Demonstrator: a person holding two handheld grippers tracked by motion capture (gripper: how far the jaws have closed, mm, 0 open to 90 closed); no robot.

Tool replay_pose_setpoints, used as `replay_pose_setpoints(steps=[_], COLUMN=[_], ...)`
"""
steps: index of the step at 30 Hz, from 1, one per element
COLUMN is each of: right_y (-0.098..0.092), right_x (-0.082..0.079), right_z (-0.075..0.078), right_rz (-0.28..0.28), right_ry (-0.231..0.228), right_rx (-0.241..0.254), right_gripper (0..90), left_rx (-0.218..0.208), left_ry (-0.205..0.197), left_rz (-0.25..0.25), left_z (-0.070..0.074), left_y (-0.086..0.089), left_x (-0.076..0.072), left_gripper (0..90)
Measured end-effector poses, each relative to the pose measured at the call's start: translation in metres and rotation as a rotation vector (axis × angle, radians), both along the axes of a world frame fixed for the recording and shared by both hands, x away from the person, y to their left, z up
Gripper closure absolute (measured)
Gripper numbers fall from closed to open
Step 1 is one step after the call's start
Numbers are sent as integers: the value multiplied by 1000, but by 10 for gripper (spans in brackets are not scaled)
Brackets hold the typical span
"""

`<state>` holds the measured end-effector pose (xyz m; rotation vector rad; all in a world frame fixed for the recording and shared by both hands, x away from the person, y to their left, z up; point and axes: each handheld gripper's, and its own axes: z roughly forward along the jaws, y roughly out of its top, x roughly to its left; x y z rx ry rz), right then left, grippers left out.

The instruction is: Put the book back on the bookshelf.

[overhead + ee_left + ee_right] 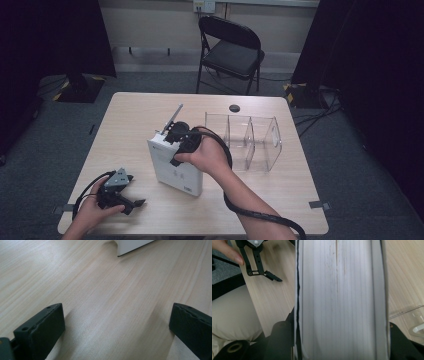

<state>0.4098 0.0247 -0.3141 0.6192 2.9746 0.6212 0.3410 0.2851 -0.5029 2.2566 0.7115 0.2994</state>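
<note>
A thick white book (176,169) stands on end in the middle of the wooden table (130,120), tilted a little. My right gripper (178,136) comes down on its top edge and is shut on it. In the right gripper view the page block (342,297) runs up between the two black jaws, and each pad presses on a cover. My left gripper (136,191) lies near the table's front left corner, held by a hand, open with nothing between its jaws. The left gripper view has bare wood between the fingers (42,327) and a corner of the book (132,246) far ahead.
A clear plastic divider rack (250,141) with upright compartments stands right of the book, and its edge (409,315) is in the right gripper view. A small black disc (234,108) lies at the table's far edge. A black folding chair (232,50) stands behind the table.
</note>
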Motion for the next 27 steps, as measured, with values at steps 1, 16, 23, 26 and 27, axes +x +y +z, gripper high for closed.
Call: replay_pose_setpoints(steps=[1,16,23,26,27], right_y=[-2,-23,-33,-35,-36], right_x=[0,-7,-10,-11,-12], right_z=[1,8,11,11,12], right_rz=[3,-10,-13,-17,-15], right_ry=[-3,-6,-16,-19,-14], right_rx=[1,6,9,4,-2], right_gripper=[520,520,520,520,521], left_rx=[0,-2,-2,-3,-3], left_ry=[1,3,3,2,3], left_rz=[0,1,1,0,0], left_z=[0,0,0,0,0], left_y=[0,0,0,0,0], left_x=[0,0,0,0,0], left_gripper=[0,0,0,0,0])
